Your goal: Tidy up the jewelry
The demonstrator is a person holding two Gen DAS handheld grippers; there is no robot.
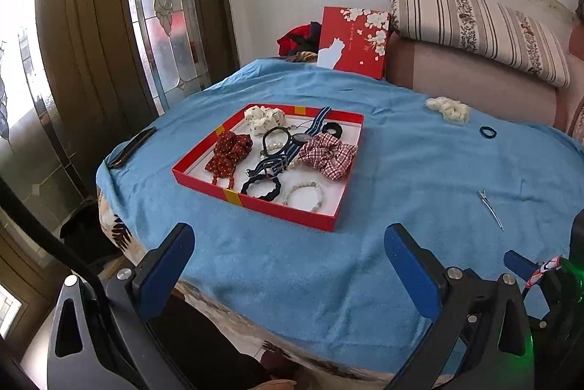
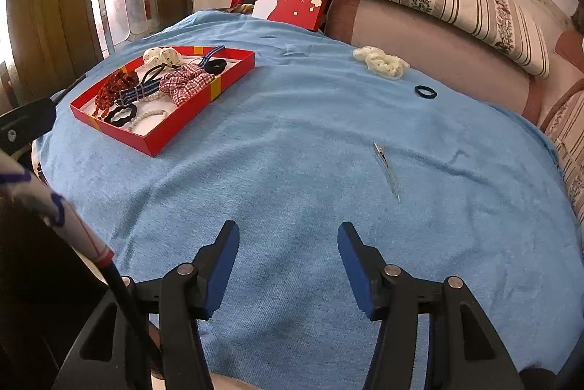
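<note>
Left gripper (image 1: 288, 262) spread wide, nothing held, above blue cloth (image 1: 401, 171) near red tray (image 1: 255, 204). Right gripper (image 2: 288, 255) likewise spread, empty; hair clip (image 2: 387, 171) lies beyond it.

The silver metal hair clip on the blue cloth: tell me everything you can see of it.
The slim silver metal hair clip is a long, narrow duckbill type, shiny, tapering to a point at its near end, its hinge end farther away. It lies flat, alone, on the blue terry cloth, outside the red box, touching nothing else.
</note>
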